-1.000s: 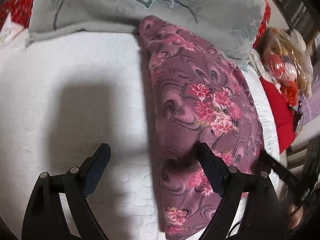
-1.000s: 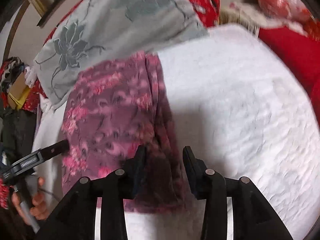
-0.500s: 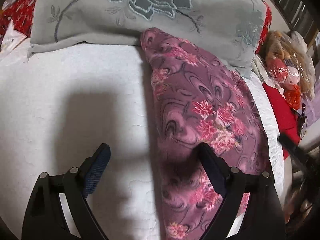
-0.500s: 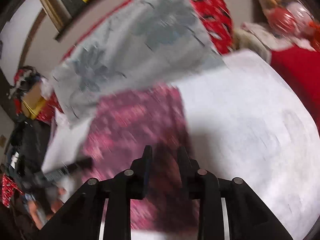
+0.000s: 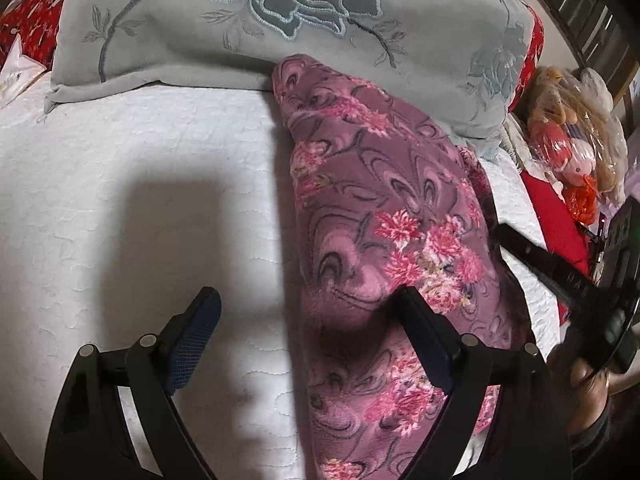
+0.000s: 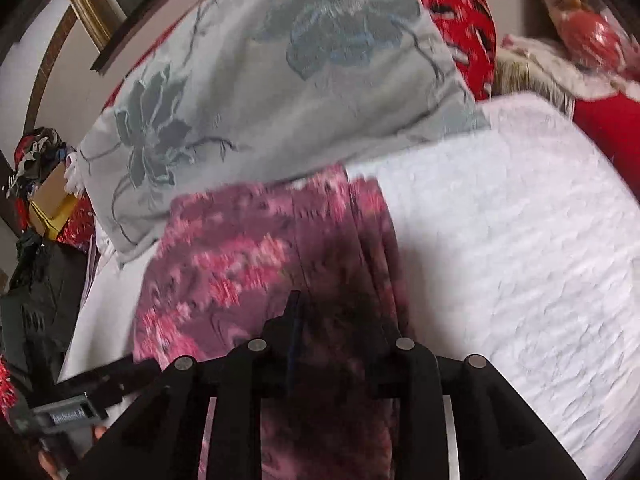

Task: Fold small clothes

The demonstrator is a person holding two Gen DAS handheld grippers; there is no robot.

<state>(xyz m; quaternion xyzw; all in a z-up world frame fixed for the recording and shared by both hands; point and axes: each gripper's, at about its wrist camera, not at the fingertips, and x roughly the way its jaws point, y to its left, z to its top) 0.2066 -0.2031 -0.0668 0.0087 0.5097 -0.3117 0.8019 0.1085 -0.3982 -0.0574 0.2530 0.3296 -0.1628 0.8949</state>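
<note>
Two grippers work over one purple floral garment (image 5: 384, 240) that lies folded into a long strip on a white quilted bedcover (image 5: 140, 200). In the left wrist view the garment runs from the upper middle of the frame down to the lower right, its far end touching a grey pillow (image 5: 240, 32) embroidered with a dark flower. The left gripper (image 5: 308, 316) has its jaws spread wide: one finger hangs over bare bedcover at lower left, the other over the garment at lower centre-right, and nothing is held between them. The right gripper's dark body enters at the right edge of that frame.

In the right wrist view, which is motion-blurred, the garment (image 6: 240, 264) fills the lower centre, with the grey pillow (image 6: 280, 80) above it and the bedcover (image 6: 520, 240) to the right. The right gripper (image 6: 340, 320) is pinching the garment's folded right edge, with cloth bunched between its closed fingers. A red cushion (image 6: 452, 12) sits at the upper right.
</note>
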